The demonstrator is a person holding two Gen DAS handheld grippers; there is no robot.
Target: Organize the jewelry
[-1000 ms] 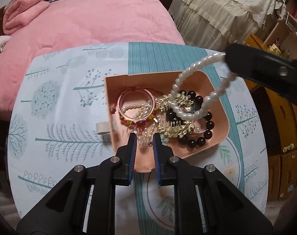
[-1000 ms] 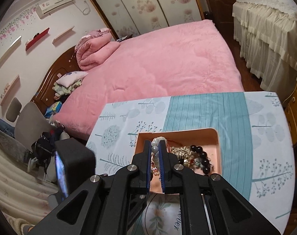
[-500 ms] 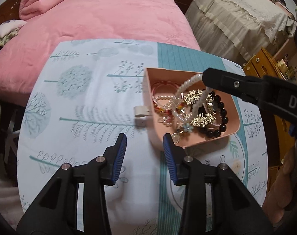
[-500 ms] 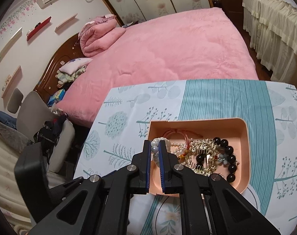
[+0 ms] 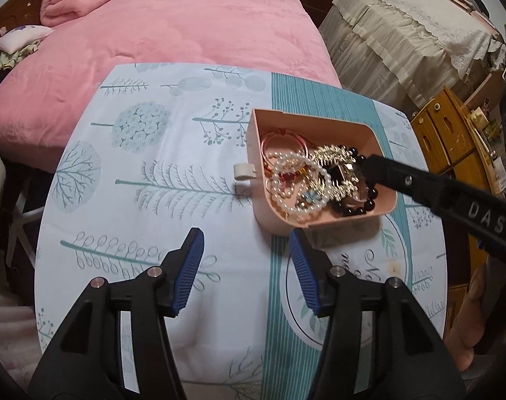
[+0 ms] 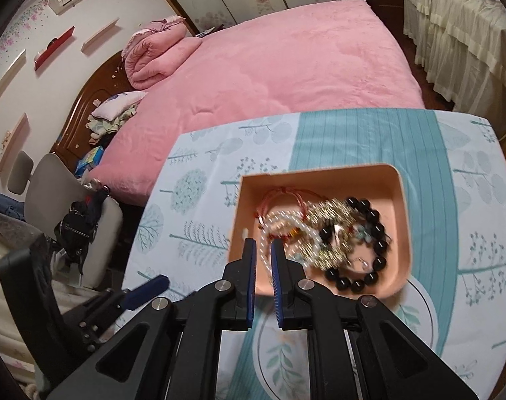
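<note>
A pink tray (image 5: 319, 117) (image 6: 319, 170) on the tree-print tablecloth holds a pearl bracelet (image 5: 324, 175) (image 6: 286, 215), a black bead bracelet (image 5: 352, 211) (image 6: 381, 243), a gold piece (image 5: 332, 153) and a red cord bangle (image 5: 282, 135). My right gripper (image 6: 262, 243) (image 5: 369, 166) hangs low over the tray's near left part. Its jaws are opening, and the blurred pearl strand runs loosely between them, lying on the pile. My left gripper (image 5: 245, 233) hovers over bare cloth in front of the tray, its jaws opening wide with nothing between them.
A small white clip (image 5: 244, 170) lies on the cloth just left of the tray. A pink bed (image 5: 186, 33) borders the table's far side, a wooden cabinet (image 5: 452, 140) its right, a grey chair (image 6: 53, 193) its left. A hand (image 5: 479, 316) holds the right gripper.
My left gripper has drawn back from the tray and its jaws have spread. The right gripper has sunk, and the pearl bracelet that hung from it now rests in the tray.
</note>
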